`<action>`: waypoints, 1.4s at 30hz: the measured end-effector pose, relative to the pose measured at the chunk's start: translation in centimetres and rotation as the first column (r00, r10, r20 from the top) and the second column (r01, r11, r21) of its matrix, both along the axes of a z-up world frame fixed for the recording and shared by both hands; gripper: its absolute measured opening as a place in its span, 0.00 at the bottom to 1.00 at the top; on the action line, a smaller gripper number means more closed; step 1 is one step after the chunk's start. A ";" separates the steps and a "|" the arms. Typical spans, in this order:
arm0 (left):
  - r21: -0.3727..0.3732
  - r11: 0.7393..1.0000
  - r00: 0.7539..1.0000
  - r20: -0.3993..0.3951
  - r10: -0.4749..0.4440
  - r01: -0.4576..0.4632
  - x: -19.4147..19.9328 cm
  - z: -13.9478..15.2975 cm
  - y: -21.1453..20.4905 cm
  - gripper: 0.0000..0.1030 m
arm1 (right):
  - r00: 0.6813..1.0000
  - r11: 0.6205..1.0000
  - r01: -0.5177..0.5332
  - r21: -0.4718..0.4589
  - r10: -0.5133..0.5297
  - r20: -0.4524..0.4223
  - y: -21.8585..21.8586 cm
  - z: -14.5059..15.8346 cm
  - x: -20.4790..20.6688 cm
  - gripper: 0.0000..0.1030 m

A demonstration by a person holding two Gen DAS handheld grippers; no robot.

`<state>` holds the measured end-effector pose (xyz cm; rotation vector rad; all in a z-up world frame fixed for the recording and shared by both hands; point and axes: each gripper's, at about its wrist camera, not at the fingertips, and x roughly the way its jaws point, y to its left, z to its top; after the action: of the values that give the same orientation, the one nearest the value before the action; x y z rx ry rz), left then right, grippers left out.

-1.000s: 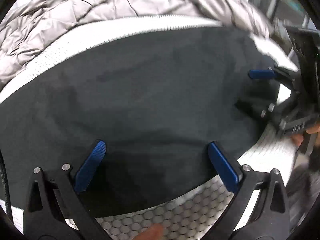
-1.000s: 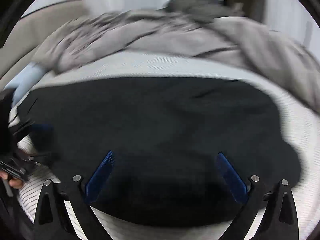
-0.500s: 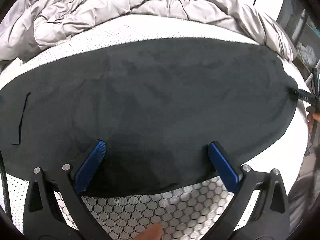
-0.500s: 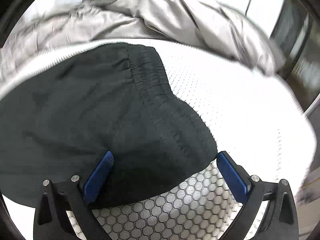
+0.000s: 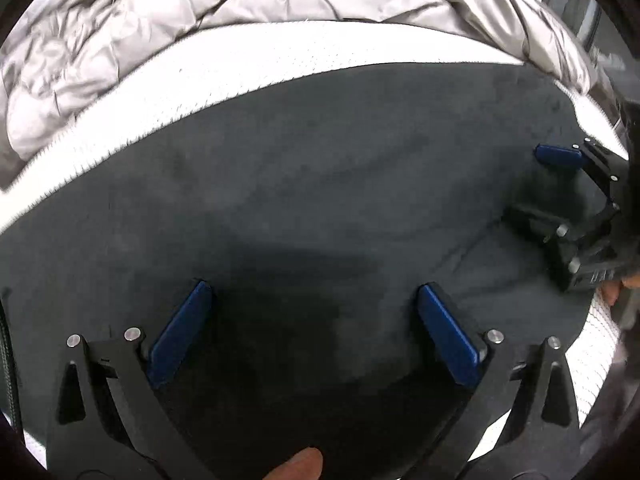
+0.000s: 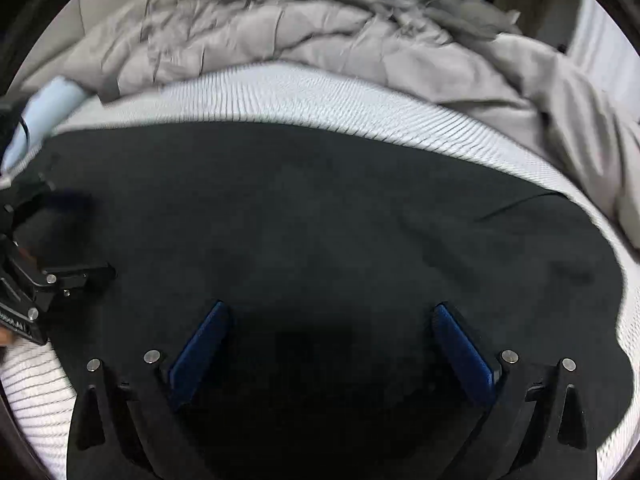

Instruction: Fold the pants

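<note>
Pants [image 5: 320, 200] flat on mattress [image 5: 224, 68], beneath wide-spread, empty fingers of left gripper [image 5: 312, 328] and right gripper [image 6: 330, 344].

Dim fisheye views, edges warped, slight blur

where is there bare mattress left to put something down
One bare strip of white textured mattress runs between the dark pants and the rumpled grey quilt; smaller patches show at the near corners. The middle is crowded: pants and both open grippers.
</note>
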<state>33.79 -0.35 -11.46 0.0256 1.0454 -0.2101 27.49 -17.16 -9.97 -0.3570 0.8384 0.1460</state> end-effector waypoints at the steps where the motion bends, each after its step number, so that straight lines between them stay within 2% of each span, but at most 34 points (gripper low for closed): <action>1: -0.009 1.000 1.000 0.003 0.012 -0.012 -0.2 0.0 0.8 1.00 | 1.000 1.000 -0.011 0.000 0.011 0.006 -0.9 0.3 0.1 0.99; 3: -0.005 1.000 1.000 0.005 0.029 -0.029 -0.7 0.0 2.5 1.00 | 0.997 0.996 0.054 -0.064 -0.051 0.051 -4.4 1.4 0.3 1.00; 4: -0.024 0.999 1.000 0.003 0.021 -0.021 -0.7 0.0 3.1 0.99 | 0.987 0.983 0.140 -0.120 -0.129 0.096 -7.2 1.3 0.3 1.00; 5: -0.053 0.999 1.000 0.001 0.002 -0.002 -0.9 0.1 3.7 0.99 | 0.968 0.959 0.230 -0.165 -0.208 0.138 -9.3 1.5 0.0 1.00; 6: -0.064 0.998 1.000 0.007 -0.015 0.015 -1.2 0.1 4.5 0.99 | 0.924 0.911 0.368 -0.185 -0.337 0.180 -12.9 1.9 0.2 1.00; 7: -0.032 0.999 1.000 0.011 0.001 0.000 -1.3 0.1 4.7 1.00 | 0.896 0.888 0.434 -0.155 -0.407 0.177 -15.1 2.0 0.2 0.99; 8: -0.003 1.000 1.000 0.013 0.019 -0.019 -1.5 -0.3 5.1 1.00 | 0.875 0.878 0.476 -0.044 -0.468 0.125 -18.2 2.1 0.2 1.00; 9: -0.001 0.999 0.999 0.011 0.039 -0.039 -1.4 -0.5 5.4 1.00 | 0.874 0.877 0.477 0.062 -0.481 0.073 -19.8 2.3 0.1 0.99; 10: -0.013 0.999 0.999 0.017 0.048 -0.048 -1.6 -0.4 5.7 1.00 | 0.873 0.873 0.476 0.106 -0.484 0.061 -20.6 2.5 0.2 0.99; 11: -0.016 0.998 0.998 0.019 0.054 -0.053 -1.7 -0.3 5.7 1.00 | 0.872 0.873 0.475 0.109 -0.484 0.072 -20.7 2.9 0.0 0.99; 13: -0.053 0.996 0.997 0.019 0.071 -0.070 -2.1 0.6 6.0 0.99 | 0.865 0.873 0.486 0.040 -0.487 0.122 -19.3 3.7 -1.1 0.99; 15: -0.114 0.991 0.996 0.046 0.081 -0.075 -2.5 1.7 6.6 0.99 | 0.840 0.853 0.518 -0.058 -0.495 0.223 -17.7 5.4 -1.9 0.99; 17: -0.116 0.990 0.993 0.070 0.094 -0.085 -2.3 2.4 6.6 0.99 | 0.840 0.862 0.501 -0.076 -0.463 0.284 -15.8 6.9 -2.8 0.99; 20: -0.094 0.989 0.991 0.056 0.121 -0.115 -0.8 2.3 5.5 0.99 | 0.907 0.937 0.348 0.025 -0.343 0.244 -11.6 7.7 -3.2 1.00; 22: -0.112 0.986 0.991 0.033 0.126 -0.121 1.0 1.5 4.4 0.99 | 0.959 0.973 0.219 0.079 -0.229 0.168 -7.5 6.4 -2.0 1.00; 23: -0.097 0.986 0.990 0.034 0.137 -0.133 2.0 1.2 3.9 0.99 | 0.978 0.983 0.152 0.100 -0.164 0.126 -5.3 5.3 -0.9 1.00; 24: -0.038 0.989 0.989 0.036 0.147 -0.145 2.7 0.7 3.3 0.99 | 0.986 0.986 0.118 0.115 -0.130 0.105 -4.3 4.5 -0.2 1.00; 25: 0.025 0.990 0.990 0.042 0.134 -0.135 3.2 0.0 2.5 1.00 | 0.994 0.990 0.082 0.113 -0.090 0.070 -2.7 3.0 0.8 1.00; 26: 0.057 0.991 0.993 0.037 0.116 -0.118 3.5 -0.4 2.2 1.00 | 0.998 0.997 0.054 0.048 -0.055 0.025 -1.3 1.3 1.9 0.99; 28: 0.040 0.994 0.994 0.022 0.103 -0.104 3.7 -0.7 2.6 1.00 | 0.999 0.999 0.031 -0.037 -0.030 0.022 -0.1 -0.5 1.5 0.99; 30: 0.041 0.993 0.994 0.011 0.111 -0.111 3.9 -0.8 3.5 1.00 | 0.998 0.998 0.062 0.000 -0.062 0.026 -2.6 0.5 1.8 0.99; 32: 0.009 0.993 0.993 0.007 0.117 -0.117 3.7 -1.0 4.9 1.00 | 0.978 0.978 0.196 -0.065 -0.191 0.081 -7.0 1.2 3.0 1.00; 33: -0.019 0.994 0.994 0.005 0.110 -0.110 3.6 -1.1 5.4 1.00 | 0.944 0.941 0.318 -0.113 -0.303 0.133 -10.9 1.8 3.0 0.99; 34: -0.029 0.994 0.995 0.007 0.102 -0.101 3.4 -1.2 5.6 1.00 | 0.917 0.915 0.388 -0.108 -0.371 0.147 -13.5 1.9 2.9 0.99; 35: -0.017 0.996 0.996 0.011 0.093 -0.092 3.3 -1.3 5.4 1.00 | 0.884 0.885 0.458 -0.085 -0.444 0.146 -16.0 2.1 2.9 0.99; 36: -0.006 0.996 0.996 0.013 0.092 -0.092 3.2 -1.3 5.4 1.00 | 0.856 0.861 0.508 -0.022 -0.502 0.122 -18.8 2.3 3.0 0.99; 37: 0.012 0.996 0.996 0.014 0.092 -0.093 3.2 -1.3 5.1 1.00 | 0.849 0.853 0.517 0.075 -0.522 0.083 -20.7 2.5 2.9 0.99; 38: 0.016 0.996 0.996 0.012 0.091 -0.091 3.6 -1.5 5.4 1.00 | 0.851 0.849 0.512 0.129 -0.522 0.055 -21.6 2.7 2.9 0.99; 40: 0.011 0.996 0.996 -0.007 0.092 -0.092 3.7 -1.0 5.6 0.99 | 0.860 0.863 0.498 0.078 -0.504 0.082 -20.9 3.3 2.8 1.00; 42: -0.032 0.994 0.994 -0.015 0.105 -0.105 3.5 0.3 6.0 0.99 | 0.850 0.857 0.516 -0.013 -0.510 0.133 -19.4 4.3 2.2 1.00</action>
<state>37.28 5.68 -11.12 -0.0604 1.0530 -0.1320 29.68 -36.59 -5.69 -0.1735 0.7873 -0.3962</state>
